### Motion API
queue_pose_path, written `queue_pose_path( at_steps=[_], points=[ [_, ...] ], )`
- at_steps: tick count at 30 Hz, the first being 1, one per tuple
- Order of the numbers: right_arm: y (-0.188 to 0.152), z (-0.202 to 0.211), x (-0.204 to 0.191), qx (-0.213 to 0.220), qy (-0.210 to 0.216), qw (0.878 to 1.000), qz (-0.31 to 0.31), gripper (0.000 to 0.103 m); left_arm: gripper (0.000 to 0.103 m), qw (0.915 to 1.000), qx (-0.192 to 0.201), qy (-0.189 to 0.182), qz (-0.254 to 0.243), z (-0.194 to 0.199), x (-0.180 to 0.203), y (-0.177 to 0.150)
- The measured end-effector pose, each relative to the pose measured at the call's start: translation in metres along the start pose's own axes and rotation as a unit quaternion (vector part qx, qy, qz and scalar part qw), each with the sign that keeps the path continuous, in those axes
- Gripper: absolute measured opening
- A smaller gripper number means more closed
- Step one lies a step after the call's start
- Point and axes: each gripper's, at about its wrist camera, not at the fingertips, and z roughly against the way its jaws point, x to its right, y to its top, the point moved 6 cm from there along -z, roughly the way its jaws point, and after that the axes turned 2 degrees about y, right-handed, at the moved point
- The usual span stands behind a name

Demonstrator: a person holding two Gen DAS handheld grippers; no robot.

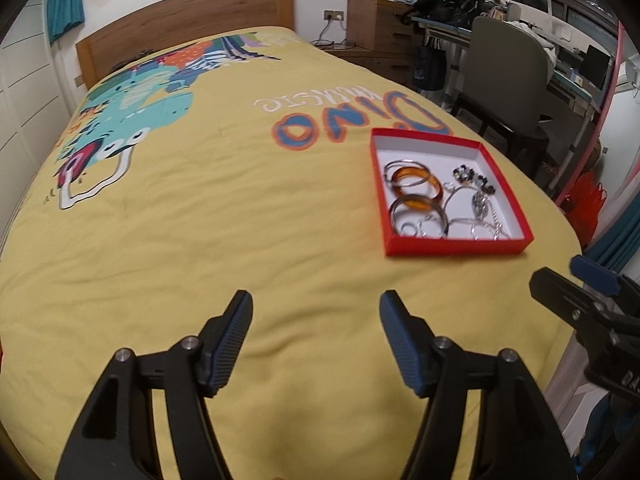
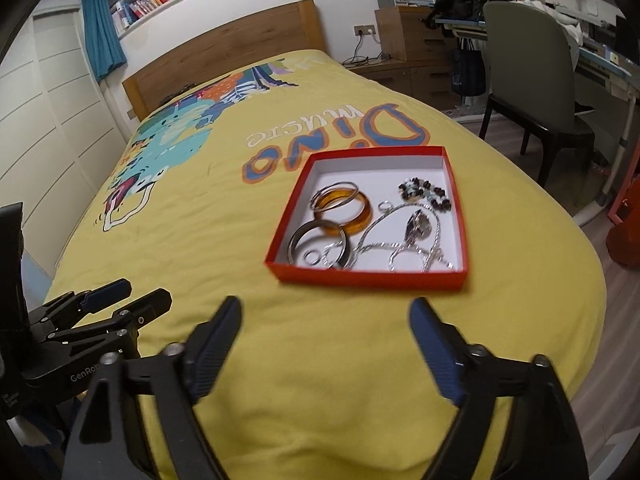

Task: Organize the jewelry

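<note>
A shallow red box [image 1: 456,247] [image 2: 368,278] with a white inside lies on the yellow bedspread. It holds amber bangles [image 1: 416,184] [image 2: 344,208], a silver bangle [image 2: 298,240], small rings, silver chains [image 1: 486,226] [image 2: 400,246] and a dark bead bracelet [image 1: 474,176] [image 2: 424,192]. My left gripper [image 1: 316,304] is open and empty, above the bedspread near and left of the box. My right gripper [image 2: 326,312] is open and empty, just in front of the box. Each gripper also shows in the other view, the right one [image 1: 576,280] and the left one [image 2: 132,292].
The yellow bedspread [image 1: 200,220] [image 2: 200,220] has a dinosaur print and a wooden headboard [image 1: 184,24] behind. To the right stand a grey chair [image 1: 508,80] [image 2: 528,68], a cluttered desk and wooden drawers [image 2: 416,36]. The bed edge drops to the floor on the right.
</note>
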Motion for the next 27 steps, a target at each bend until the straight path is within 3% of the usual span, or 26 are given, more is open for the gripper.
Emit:
queue_pose_path(
  at_steps=[3, 8, 14, 27],
  points=[
    [-0.016, 0.011, -0.013, 0.005, -0.015, 1.0, 0.006, 0.102, 0.064, 1.0, 0.007, 0.003, 0.002, 0.013, -0.007, -0.012],
    [-0.037, 0.022, -0.025, 0.011, -0.026, 1.0, 0.004, 0.102, 0.064, 0.9996, 0.025, 0.01, 0.0, 0.036, -0.016, -0.029],
    [-0.055, 0.031, -0.03, 0.017, -0.037, 0.999, -0.006, 0.102, 0.064, 0.9982, 0.041, 0.043, -0.01, 0.052, -0.023, -0.042],
    [-0.072, 0.04, -0.028, 0.032, -0.05, 0.998, -0.02, 0.102, 0.064, 0.9981, 0.047, 0.037, -0.014, 0.061, -0.028, -0.059]
  ],
)
